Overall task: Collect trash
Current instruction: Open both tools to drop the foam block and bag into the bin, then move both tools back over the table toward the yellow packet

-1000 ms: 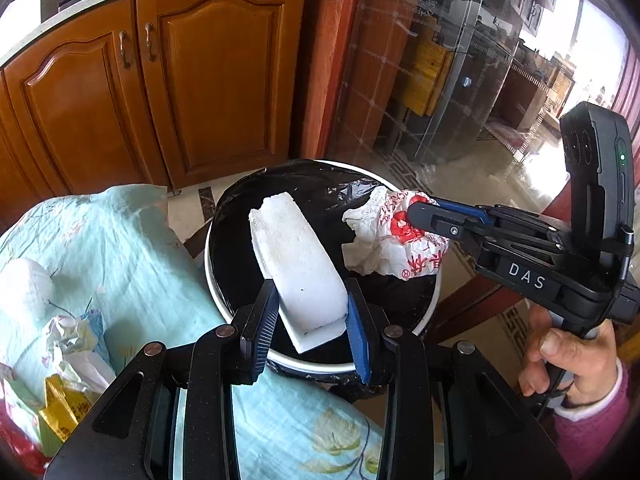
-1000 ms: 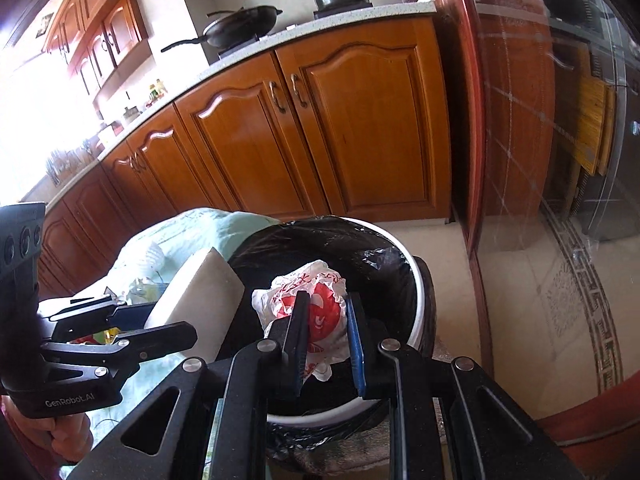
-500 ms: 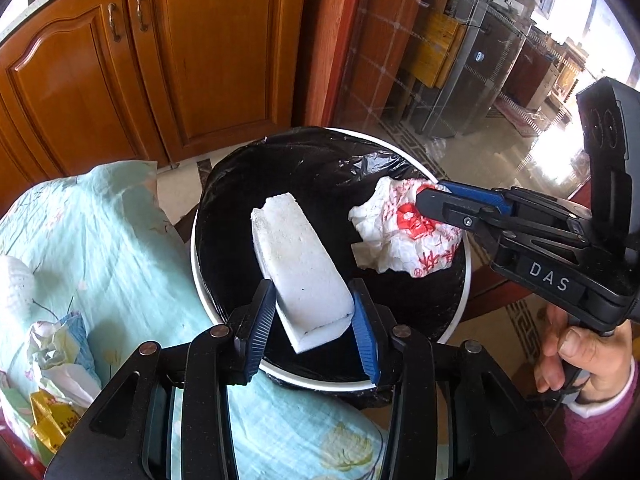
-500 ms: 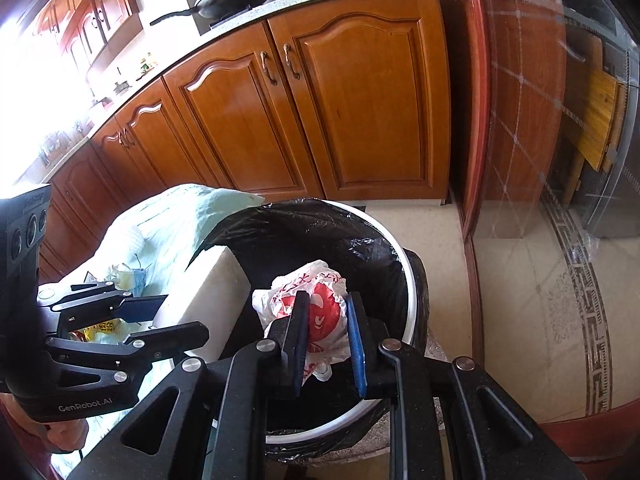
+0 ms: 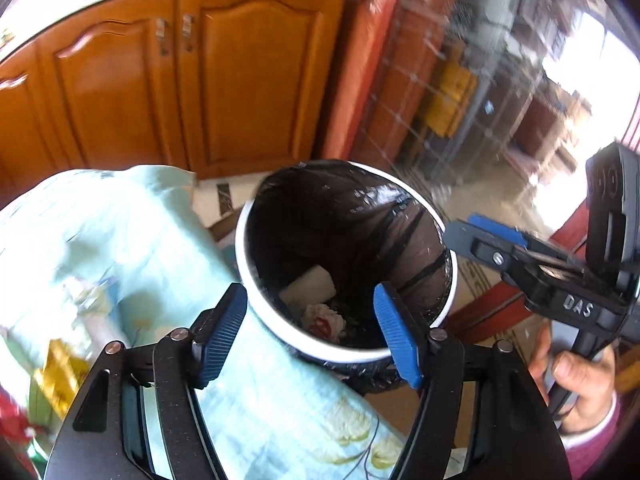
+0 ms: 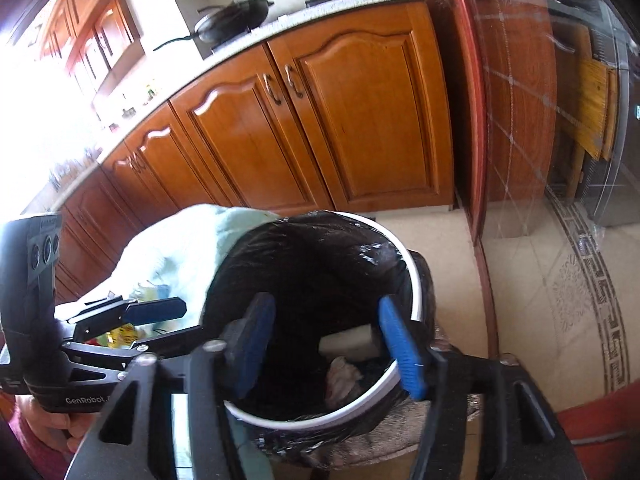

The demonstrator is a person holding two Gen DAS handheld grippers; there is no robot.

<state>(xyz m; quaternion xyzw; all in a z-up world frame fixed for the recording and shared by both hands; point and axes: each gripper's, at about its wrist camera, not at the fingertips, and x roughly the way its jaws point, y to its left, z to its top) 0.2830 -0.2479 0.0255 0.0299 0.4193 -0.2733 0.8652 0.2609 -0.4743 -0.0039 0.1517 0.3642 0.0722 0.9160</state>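
A white trash bin lined with a black bag stands beside the table; it also shows in the right wrist view. A white foam block and a crumpled red-and-white wrapper lie at its bottom; the right wrist view shows the block and the wrapper. My left gripper is open and empty above the bin's near rim. My right gripper is open and empty above the bin; it also shows in the left wrist view.
A table with a light blue flowered cloth sits left of the bin, with crumpled wrappers at its left edge. Wooden cabinets stand behind. A glass door is at the right. Tiled floor lies right of the bin.
Both grippers opened. The foam block dropped from the left gripper and the wrapper from the right gripper to the bin's bottom. Both grippers lifted a little.
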